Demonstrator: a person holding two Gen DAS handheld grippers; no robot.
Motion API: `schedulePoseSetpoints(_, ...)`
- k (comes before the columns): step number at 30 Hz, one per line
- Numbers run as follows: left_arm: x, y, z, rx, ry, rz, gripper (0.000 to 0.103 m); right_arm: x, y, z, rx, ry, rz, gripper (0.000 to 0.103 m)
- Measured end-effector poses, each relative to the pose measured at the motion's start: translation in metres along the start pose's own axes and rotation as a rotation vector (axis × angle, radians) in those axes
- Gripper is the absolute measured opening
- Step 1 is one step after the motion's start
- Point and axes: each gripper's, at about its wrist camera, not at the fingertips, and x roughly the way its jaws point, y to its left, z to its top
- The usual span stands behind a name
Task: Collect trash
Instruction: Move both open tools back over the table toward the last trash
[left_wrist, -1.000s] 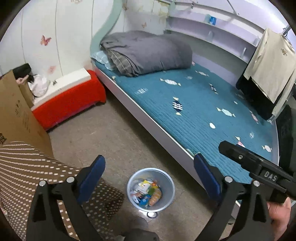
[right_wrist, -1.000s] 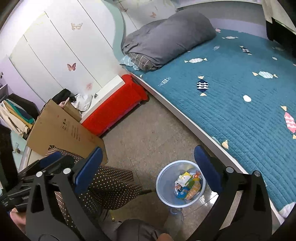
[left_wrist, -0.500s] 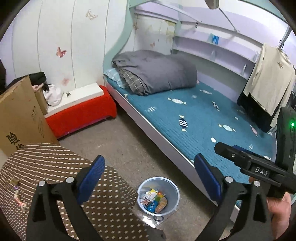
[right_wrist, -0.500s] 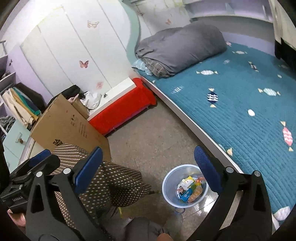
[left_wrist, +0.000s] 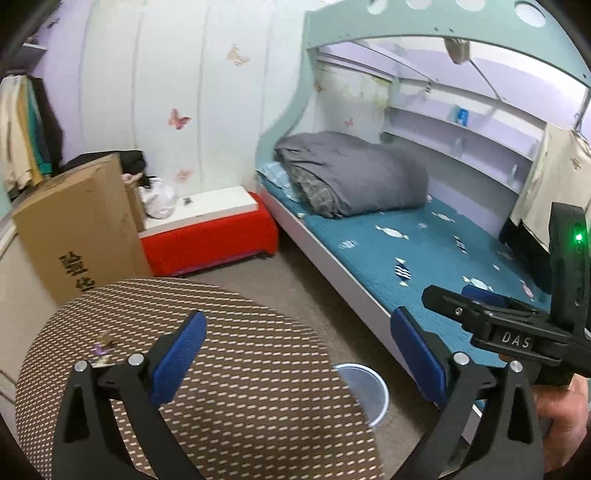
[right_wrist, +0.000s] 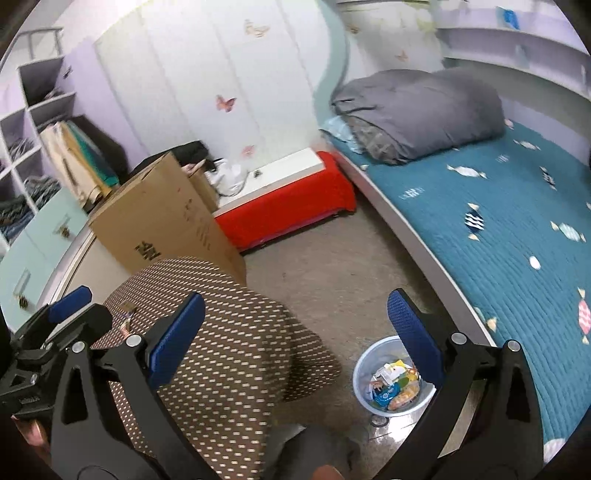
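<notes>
Round dotted tablecloth (left_wrist: 229, 369) beneath spread, empty left tongs (left_wrist: 299, 354); translucent bin (right_wrist: 391, 380) nearby.

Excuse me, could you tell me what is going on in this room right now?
A person is collecting trash with a hand-held gripper in each hand. Both the left hand-held gripper and the right hand-held gripper are open and hold nothing. They hover above a round table with a dotted brown cloth, where a few small scraps lie. On the floor between table and bed stands a pale bin that already holds wrappers.
</notes>
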Motion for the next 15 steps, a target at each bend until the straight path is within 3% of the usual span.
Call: schedulePoseSetpoints(15, -0.052, 0.119, -0.045, -0.193, -0.055, 0.159, 0.098, 0.037, 0.123, -0.013, -0.223, 0.085, 0.11, 0.097)
